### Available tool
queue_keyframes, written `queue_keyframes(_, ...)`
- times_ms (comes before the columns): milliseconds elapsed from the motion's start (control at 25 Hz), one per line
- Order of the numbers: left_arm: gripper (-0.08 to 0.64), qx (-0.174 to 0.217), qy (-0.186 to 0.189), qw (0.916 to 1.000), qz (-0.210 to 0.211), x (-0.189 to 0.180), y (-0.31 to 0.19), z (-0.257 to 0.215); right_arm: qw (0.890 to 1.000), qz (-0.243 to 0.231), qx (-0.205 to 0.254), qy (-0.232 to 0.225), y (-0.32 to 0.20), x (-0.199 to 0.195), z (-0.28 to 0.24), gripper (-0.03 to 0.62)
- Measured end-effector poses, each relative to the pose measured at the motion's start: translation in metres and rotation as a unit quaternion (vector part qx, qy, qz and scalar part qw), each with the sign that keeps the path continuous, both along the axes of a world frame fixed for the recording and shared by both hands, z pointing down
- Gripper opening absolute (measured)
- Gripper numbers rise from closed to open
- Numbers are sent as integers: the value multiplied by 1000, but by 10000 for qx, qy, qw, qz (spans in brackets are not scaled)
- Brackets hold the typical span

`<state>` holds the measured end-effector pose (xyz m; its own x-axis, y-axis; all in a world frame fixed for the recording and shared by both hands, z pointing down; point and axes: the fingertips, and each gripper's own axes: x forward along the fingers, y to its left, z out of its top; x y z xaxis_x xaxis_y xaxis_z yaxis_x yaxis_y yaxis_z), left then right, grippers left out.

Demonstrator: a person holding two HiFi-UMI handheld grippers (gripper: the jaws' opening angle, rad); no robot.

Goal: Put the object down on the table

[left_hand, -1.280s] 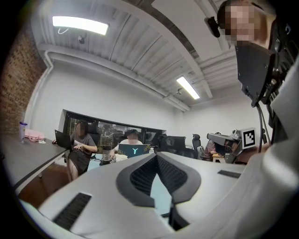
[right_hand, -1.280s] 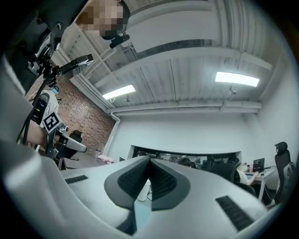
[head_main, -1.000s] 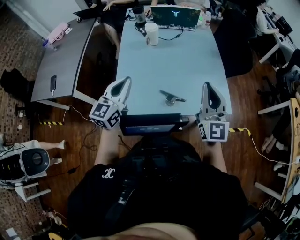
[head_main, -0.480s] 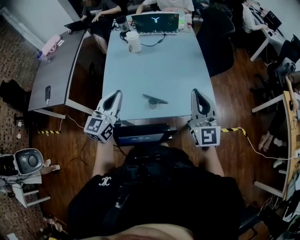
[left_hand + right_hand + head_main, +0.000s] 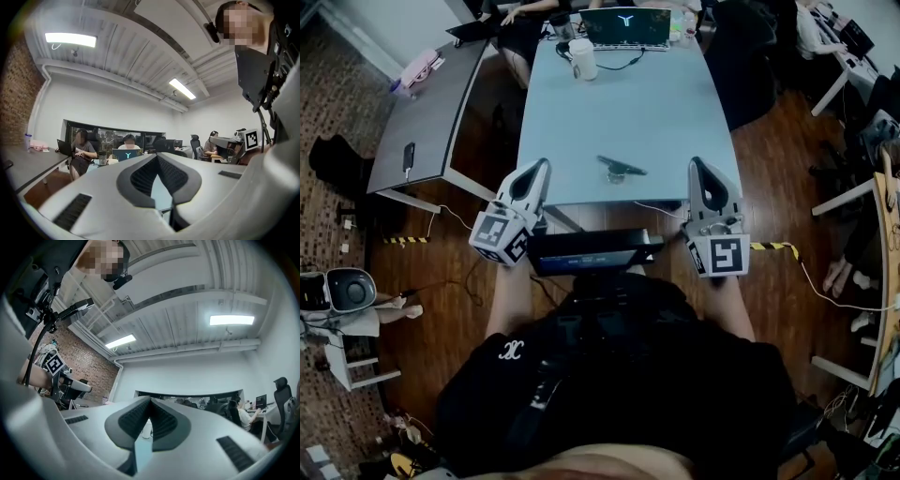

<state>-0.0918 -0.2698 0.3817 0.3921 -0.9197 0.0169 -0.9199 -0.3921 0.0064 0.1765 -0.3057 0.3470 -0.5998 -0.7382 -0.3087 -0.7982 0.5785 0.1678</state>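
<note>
The object (image 5: 622, 169), a small dark metal tool, lies on the light blue table (image 5: 656, 103) near its front edge, with nothing touching it. My left gripper (image 5: 541, 166) hovers at the table's front left edge, to the left of the object. Its jaws are shut and hold nothing. My right gripper (image 5: 699, 165) hangs at the front right edge, to the right of the object, also shut and empty. In the left gripper view the left gripper (image 5: 157, 157) has its pads together, as does the right gripper (image 5: 150, 402) in the right gripper view.
A laptop (image 5: 626, 26) and a white cup (image 5: 581, 58) stand at the table's far end, where people sit. A grey side table (image 5: 431, 112) with a phone (image 5: 409, 159) stands at the left. Office chairs and desks are at the right. A dark device (image 5: 586, 251) hangs at my chest.
The head view has shifted a little. Both grippers stay shut by the table's front edge, and the object lies in the same place between them.
</note>
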Motion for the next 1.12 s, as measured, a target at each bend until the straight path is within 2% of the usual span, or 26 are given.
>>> queue_keyframes(200,-8,174,-55,9997,131,-2,66,-9,9999,37,136,11,72,-9,-9,-23)
queue_keyframes(520,-8,206,-43,9991,373,-13,221,12,9994,246,223,-21,238,-21,1,-23)
queue_keyframes(760,-8,234,-32,9986,483,3,321,14,9998,200,-32,-2,344,-19,6,-23)
queue_keyframes(920,-8,174,115,9987,461,6,353,13,9998,192,-52,-95,376,-13,2,-23)
queue_keyframes(1120,-8,107,116,9991,403,10,359,10,9998,165,-97,-108,382,-9,-2,-23)
